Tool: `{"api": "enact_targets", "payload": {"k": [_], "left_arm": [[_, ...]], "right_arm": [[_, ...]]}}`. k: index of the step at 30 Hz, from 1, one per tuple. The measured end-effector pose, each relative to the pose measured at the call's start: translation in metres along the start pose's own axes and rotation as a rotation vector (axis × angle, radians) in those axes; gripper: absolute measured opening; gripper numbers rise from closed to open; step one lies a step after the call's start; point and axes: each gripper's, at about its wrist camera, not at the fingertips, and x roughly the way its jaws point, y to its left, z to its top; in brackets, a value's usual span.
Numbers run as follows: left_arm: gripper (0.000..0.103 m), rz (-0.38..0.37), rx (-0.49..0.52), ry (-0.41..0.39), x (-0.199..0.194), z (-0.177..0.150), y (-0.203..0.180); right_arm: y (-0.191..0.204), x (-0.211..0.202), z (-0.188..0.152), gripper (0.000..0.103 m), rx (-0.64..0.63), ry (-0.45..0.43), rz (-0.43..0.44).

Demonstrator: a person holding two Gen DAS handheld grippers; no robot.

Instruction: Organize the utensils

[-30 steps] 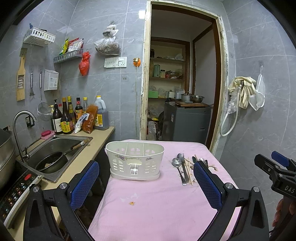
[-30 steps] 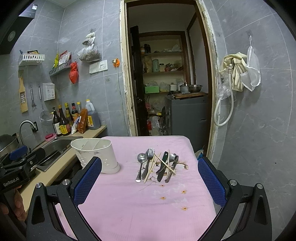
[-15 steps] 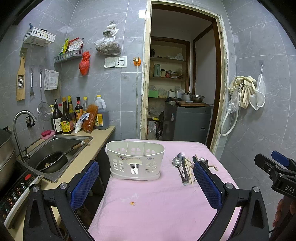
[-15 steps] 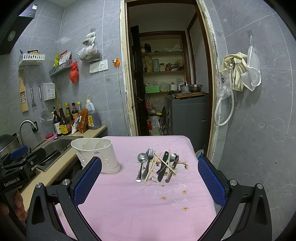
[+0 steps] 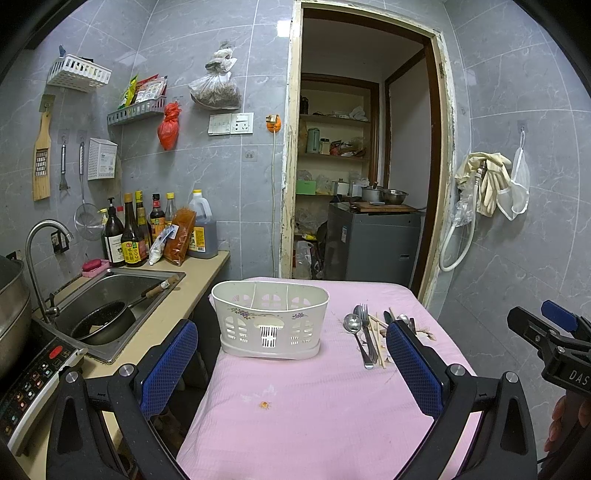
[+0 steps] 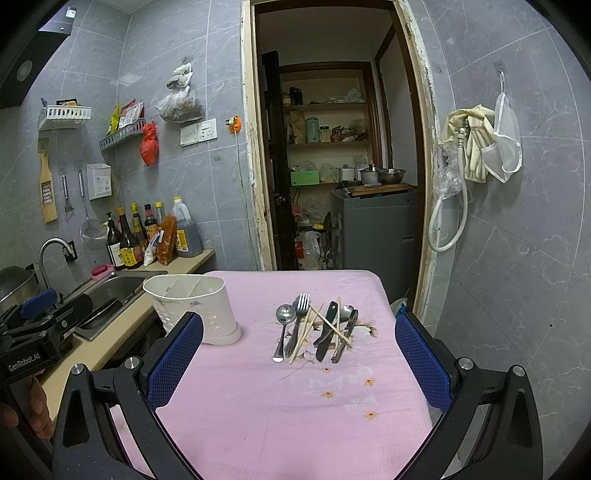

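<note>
Both grippers, left [image 5: 291,363] & right [image 6: 299,354], gape wide w/ nothing held; cutlery pile [image 6: 317,332], maybe incl. chopsticks, lies beside white utensil caddy [image 5: 271,317].

Both fisheye views are showing an evenly, moderately lit kitchen under cool indoor light, with a soft bright patch glaring on the wall tiles [image 5: 282,31] toward 12 o'clock. Straight lines are bowing strongly toward the rims, and black vignetting is cutting off the corners at 2, 4, 8 and 10 o'clock. The pink tablecloth [image 5: 314,406] is reading bright and clear, with only faint, diffuse shadows lying under objects. The room beyond the doorway [image 6: 332,147] is looking dimmer and warmer. Focus is staying sharp centrally, softening slightly at the edges.
</note>
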Motion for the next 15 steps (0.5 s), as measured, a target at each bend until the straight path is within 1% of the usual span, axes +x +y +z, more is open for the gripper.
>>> {"api": "enact_targets", "payload": {"k": [15], "left_arm": [[0.103,0.001,0.0,0.001,0.0019,0.0011,0.002]], "right_arm": [[-0.0009,-0.0001,0.0013,0.102,0.0,0.001,0.001]]}}
